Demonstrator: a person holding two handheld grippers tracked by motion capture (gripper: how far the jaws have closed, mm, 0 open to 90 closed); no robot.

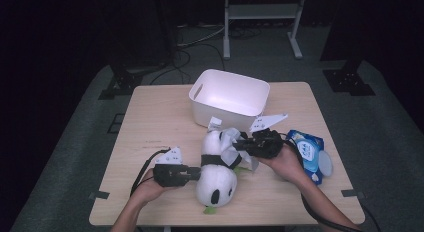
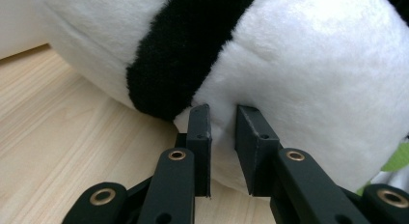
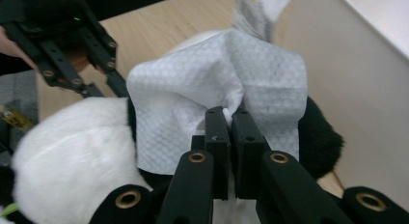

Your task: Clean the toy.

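Panda toy (image 1: 216,179) lay near-centre on the table (image 1: 150,132), wipe (image 3: 193,98) draped over its back. Right gripper (image 3: 226,110) pinched the wipe; left gripper (image 2: 223,108) was clamped narrow on the plush. Wiping looked midway; white bin (image 1: 230,94) beyond sat unused.

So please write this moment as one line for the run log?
left gripper: shut on panda toy | right gripper: shut on wet wipe, over panda | white bin: behind | wipes pack: right
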